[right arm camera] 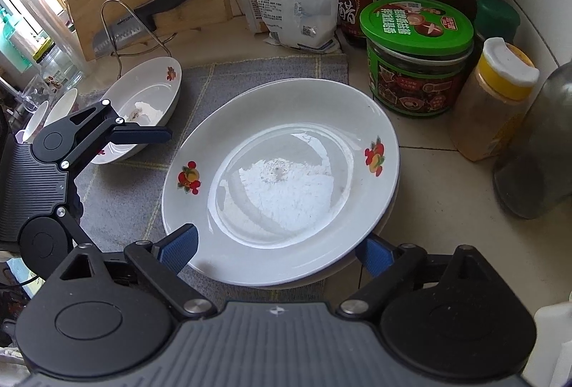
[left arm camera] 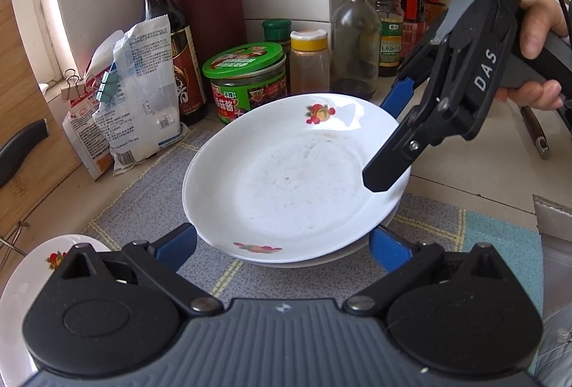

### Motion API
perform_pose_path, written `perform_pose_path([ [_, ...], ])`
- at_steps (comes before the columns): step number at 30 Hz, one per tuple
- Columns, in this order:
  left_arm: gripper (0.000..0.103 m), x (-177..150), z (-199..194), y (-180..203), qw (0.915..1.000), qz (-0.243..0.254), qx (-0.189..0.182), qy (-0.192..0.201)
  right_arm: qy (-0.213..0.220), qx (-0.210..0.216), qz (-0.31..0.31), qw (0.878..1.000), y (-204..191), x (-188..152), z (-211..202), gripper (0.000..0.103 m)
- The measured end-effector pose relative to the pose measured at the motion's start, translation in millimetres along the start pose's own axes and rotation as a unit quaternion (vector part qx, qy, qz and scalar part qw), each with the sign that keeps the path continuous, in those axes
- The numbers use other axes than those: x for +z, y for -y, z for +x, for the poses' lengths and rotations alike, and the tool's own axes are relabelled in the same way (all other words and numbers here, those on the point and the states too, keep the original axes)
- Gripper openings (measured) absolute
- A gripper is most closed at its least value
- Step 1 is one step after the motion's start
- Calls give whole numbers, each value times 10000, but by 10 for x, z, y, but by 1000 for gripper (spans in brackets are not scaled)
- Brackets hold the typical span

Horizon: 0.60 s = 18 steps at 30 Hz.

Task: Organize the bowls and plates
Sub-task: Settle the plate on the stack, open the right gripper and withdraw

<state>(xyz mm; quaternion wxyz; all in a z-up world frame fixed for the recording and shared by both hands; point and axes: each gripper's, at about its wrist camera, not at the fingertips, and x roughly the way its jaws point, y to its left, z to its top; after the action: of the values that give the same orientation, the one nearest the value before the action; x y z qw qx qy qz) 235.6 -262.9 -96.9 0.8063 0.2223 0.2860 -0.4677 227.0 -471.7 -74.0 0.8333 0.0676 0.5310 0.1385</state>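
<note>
Plates first: a white fruit-print plate [right arm camera: 282,179] sits on top of a second plate [left arm camera: 343,253], whose rim shows just under its edge, both on the grey woven mat [right arm camera: 128,201] in front of the green-lidded jar [right arm camera: 416,54] and spice bottle [right arm camera: 495,101]. The top plate carries a faint whitish residue in its well.

Right gripper [right arm camera: 282,251] is spread wide, blue pads either side of the plate's near edge; whether they touch the rim cannot be told. Left gripper [left arm camera: 282,245] is likewise wide open at the opposite near rim, holding nothing.

A shallow white bowl [right arm camera: 143,108] with some residue rests at the mat's far left, beside the wire stand; smaller bowls [right arm camera: 53,115] lie beyond it.

Judged step: stacking plates looks under way, top plate set or about to be lifted. Next move likely calls for closing on a rim squarely, since glazed edges may slip, then gathering the bowls separately.
</note>
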Motion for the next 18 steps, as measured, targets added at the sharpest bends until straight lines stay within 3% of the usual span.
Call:
perform_pose_path([
  [11, 102, 2, -107, 38, 9999, -103, 96, 68, -34, -264, -92, 9996, -54, -91, -32, 97],
  [18, 102, -68, -307, 40, 9985, -403, 333, 146, 342, -231, -273, 9988, -172, -125, -176, 103],
])
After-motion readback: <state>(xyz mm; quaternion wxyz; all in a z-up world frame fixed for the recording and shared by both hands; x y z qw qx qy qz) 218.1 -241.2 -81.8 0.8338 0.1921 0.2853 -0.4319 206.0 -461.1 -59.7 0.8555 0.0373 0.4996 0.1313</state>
